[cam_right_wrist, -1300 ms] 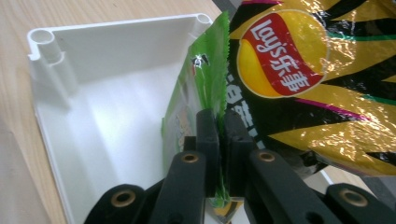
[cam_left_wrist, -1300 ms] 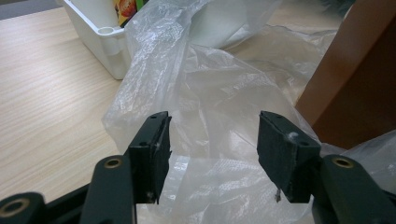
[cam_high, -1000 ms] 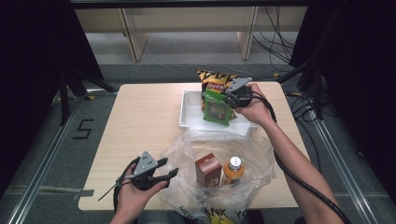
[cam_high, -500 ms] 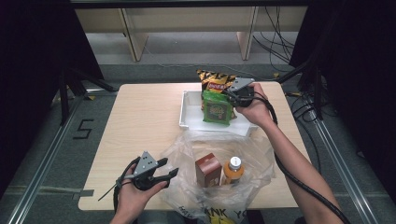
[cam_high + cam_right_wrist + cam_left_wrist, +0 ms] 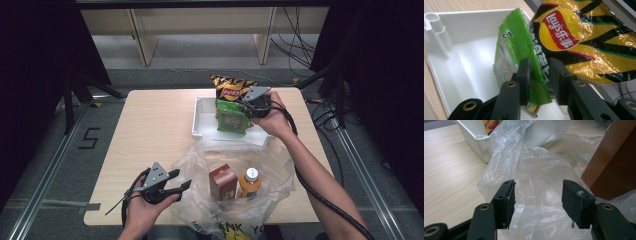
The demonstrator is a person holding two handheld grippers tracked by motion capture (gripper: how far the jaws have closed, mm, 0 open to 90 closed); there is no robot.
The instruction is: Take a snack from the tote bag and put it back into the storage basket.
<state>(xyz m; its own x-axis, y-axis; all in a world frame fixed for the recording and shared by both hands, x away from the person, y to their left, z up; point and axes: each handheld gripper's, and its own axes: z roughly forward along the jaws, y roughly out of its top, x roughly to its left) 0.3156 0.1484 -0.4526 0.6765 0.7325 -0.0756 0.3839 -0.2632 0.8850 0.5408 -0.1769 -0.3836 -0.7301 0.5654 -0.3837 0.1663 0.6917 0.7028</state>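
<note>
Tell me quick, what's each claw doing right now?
Left gripper: open, empty, at the plastic bag.
Right gripper: jaws just been opening, green snack bag between them; grip unclear.

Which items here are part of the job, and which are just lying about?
In the job:
- green snack bag, between the right tool's jaws, which have just been opening
- white tray
- yellow chip bag
- clear plastic bag, in front of the open left tool
- brown carton and orange bottle inside it

Lying about:
- wooden shelf legs
- floor cables
</note>
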